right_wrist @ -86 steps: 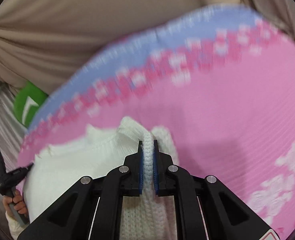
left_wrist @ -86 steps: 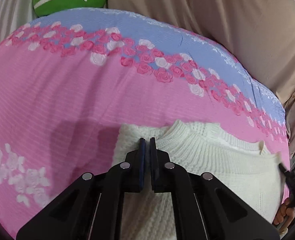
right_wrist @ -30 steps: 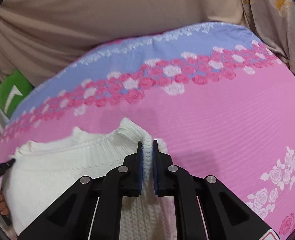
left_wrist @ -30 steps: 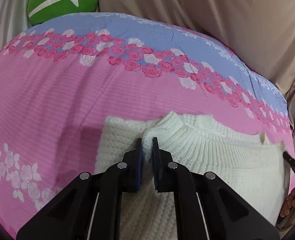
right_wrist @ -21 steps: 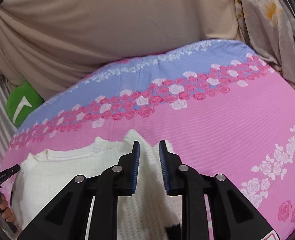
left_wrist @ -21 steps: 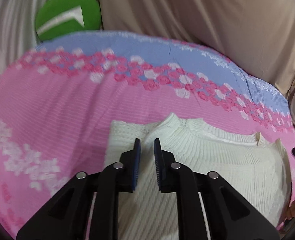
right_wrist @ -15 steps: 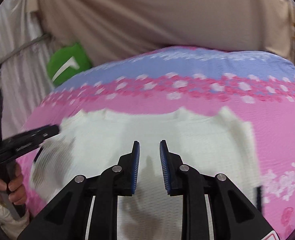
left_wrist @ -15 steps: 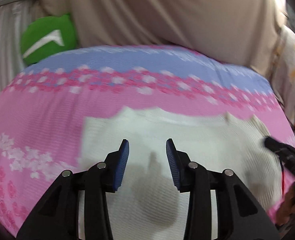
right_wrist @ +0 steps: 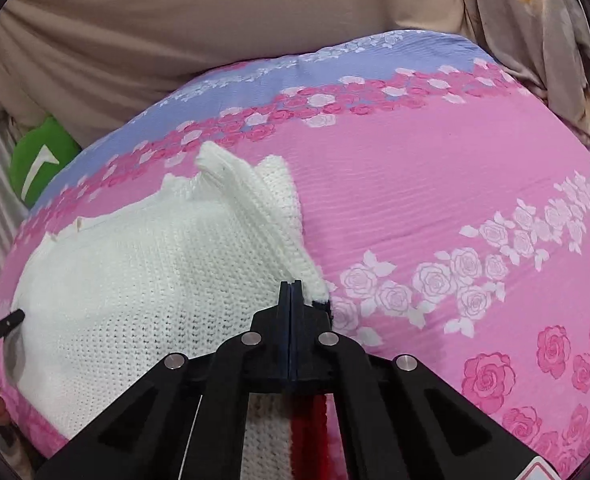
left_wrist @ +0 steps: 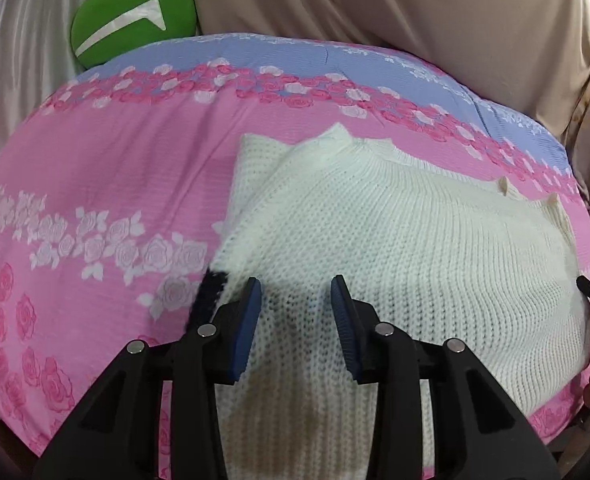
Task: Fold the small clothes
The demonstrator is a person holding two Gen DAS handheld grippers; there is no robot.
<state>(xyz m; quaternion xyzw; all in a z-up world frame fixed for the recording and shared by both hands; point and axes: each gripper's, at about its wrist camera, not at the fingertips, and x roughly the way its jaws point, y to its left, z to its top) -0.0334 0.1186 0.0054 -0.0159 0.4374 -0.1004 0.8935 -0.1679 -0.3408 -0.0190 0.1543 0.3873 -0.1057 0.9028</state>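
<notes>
1. The white knit sweater [left_wrist: 395,248] lies on the pink rose-print bedspread [left_wrist: 95,184], filling the centre and right of the left wrist view and the lower left of the right wrist view, with its sleeves folded in over the body.
2. By the look of the chunky knit it is soft, light and floppy — not slippery, not fragile, but it should stretch and sag if lifted by one point.
3. The left tongs [left_wrist: 296,312] stand partly apart above the knit at lower centre, gripping nothing.
4. The right tongs [right_wrist: 291,308] are pressed together at the folded edge [right_wrist: 291,248] — no yarn shows between the tips.
5. Best holds, I judge: the thick doubled edges or the ribbed collar [left_wrist: 335,140], pinched through both layers with the two tongs well apart, so the panel moves as one sheet.
</notes>
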